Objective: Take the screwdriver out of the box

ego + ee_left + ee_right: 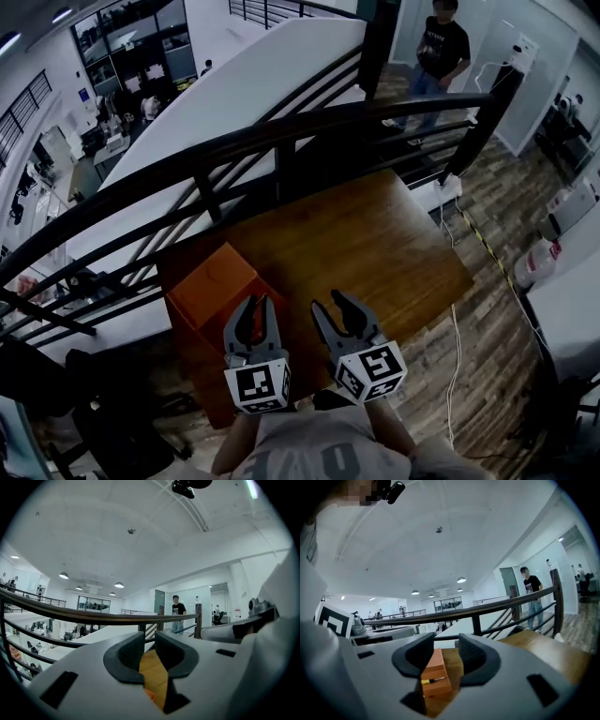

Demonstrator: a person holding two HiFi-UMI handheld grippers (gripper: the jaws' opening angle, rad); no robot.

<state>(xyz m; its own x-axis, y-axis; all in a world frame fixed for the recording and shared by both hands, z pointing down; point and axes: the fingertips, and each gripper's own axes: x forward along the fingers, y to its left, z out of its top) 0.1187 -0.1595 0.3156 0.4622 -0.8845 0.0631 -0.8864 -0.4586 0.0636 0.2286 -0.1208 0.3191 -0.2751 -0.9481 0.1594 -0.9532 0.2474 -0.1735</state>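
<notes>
An orange box [214, 281] stands on the left part of the wooden table [375, 244]. In the right gripper view the box [437, 667] shows between the jaws, farther off, and a small screwdriver [427, 681] with a yellow handle lies across its top. My left gripper [259, 309] hovers at the box's near right corner, and my right gripper [336, 307] is beside it over bare wood. Both stand open with nothing between the fingers. The left gripper [150, 641] looks over the table toward the railing. The right gripper [446, 644] points at the box.
A dark metal railing [281, 131] runs along the table's far side, with a drop to a lower floor behind it. A person [441, 47] stands beyond the railing at the back right. A white power strip [441, 192] and a cable [457, 347] lie right of the table.
</notes>
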